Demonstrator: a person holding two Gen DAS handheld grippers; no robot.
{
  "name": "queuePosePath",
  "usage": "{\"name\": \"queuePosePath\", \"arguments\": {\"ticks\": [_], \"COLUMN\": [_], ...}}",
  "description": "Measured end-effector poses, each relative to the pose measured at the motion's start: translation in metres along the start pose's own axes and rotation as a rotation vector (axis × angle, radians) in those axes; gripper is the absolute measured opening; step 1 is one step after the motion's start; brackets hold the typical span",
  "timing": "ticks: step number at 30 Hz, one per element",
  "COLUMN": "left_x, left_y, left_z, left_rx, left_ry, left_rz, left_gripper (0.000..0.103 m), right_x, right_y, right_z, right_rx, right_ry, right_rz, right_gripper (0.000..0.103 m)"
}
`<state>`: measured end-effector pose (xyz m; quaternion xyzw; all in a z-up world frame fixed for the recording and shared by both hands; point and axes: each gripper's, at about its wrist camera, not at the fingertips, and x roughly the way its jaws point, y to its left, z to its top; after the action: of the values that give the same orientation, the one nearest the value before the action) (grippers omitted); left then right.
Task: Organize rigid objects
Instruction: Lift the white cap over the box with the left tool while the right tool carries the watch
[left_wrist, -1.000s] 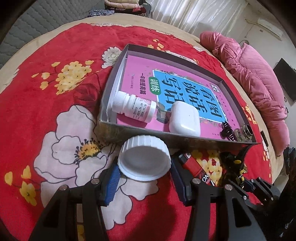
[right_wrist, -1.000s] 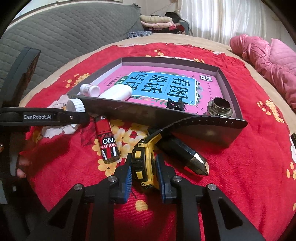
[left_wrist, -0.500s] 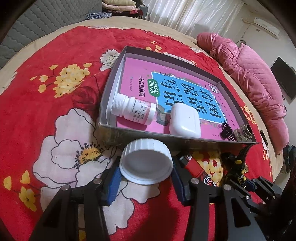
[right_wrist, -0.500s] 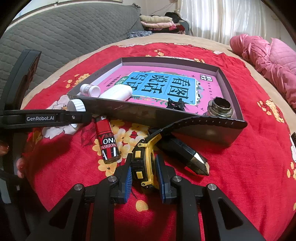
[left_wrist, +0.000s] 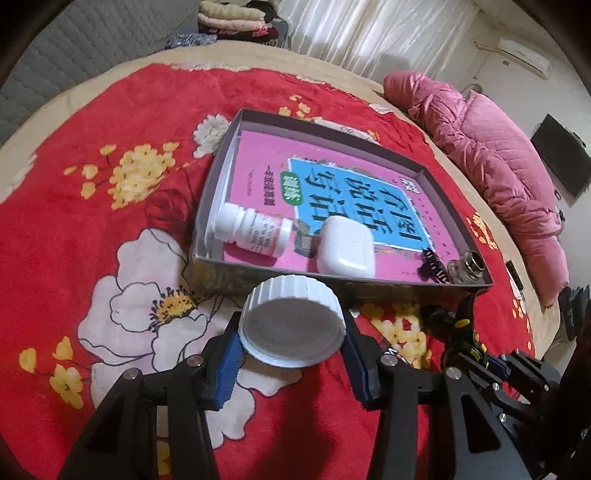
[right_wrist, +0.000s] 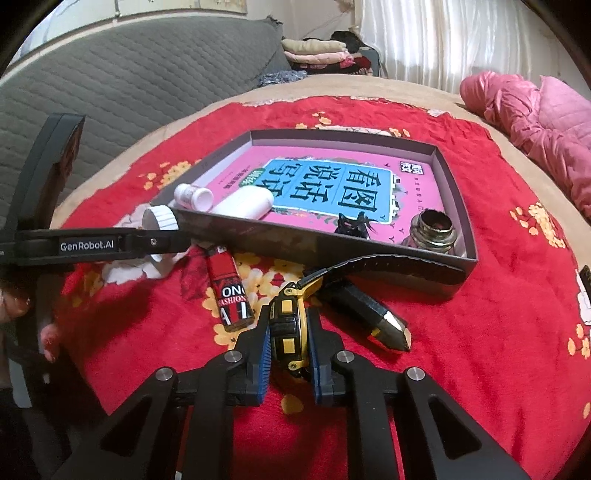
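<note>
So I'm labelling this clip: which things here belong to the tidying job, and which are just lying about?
Job: grey tray, white cap in left tongs, watch in right tongs, lighter, black pointed piece, pill bottle, white case.

Lying about: pink jacket, folded clothes.

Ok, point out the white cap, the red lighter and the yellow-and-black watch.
white cap (left_wrist: 291, 334), left wrist view, on its flat top.
red lighter (right_wrist: 229, 291), right wrist view, mid-body label.
yellow-and-black watch (right_wrist: 288, 325), right wrist view, on its case.
</note>
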<state>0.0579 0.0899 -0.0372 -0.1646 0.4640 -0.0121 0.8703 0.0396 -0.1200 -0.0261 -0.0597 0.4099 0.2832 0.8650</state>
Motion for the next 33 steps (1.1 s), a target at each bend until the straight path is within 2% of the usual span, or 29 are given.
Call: {"name": "queuePosePath", "arguments": {"ticks": [8, 17, 33], "left_x": [-0.012, -0.026, -0.036], "left_y": [-0.018, -0.028, -0.042], "left_z": [-0.001, 0.000, 0.013], "left_rx": [0.047, 0.088, 0.100], "left_ry": [-0.025, -0.067, -0.109], "left_rz": [-0.005, -0.001, -0.015], "left_gripper": [0.050, 0.050, 0.050], "right_x": [-0.016, -0.044, -0.066], "right_y": [0.006, 0.011, 0.003], "right_z": [0.006, 0.019, 0.041], "right_rx": [-0.008, -0.031, -0.035], "right_ry": [-0.042, -0.131, -0.210], "right_rz": [0.011, -0.008, -0.047], "right_gripper": [0.017, 0.017, 0.017]}}
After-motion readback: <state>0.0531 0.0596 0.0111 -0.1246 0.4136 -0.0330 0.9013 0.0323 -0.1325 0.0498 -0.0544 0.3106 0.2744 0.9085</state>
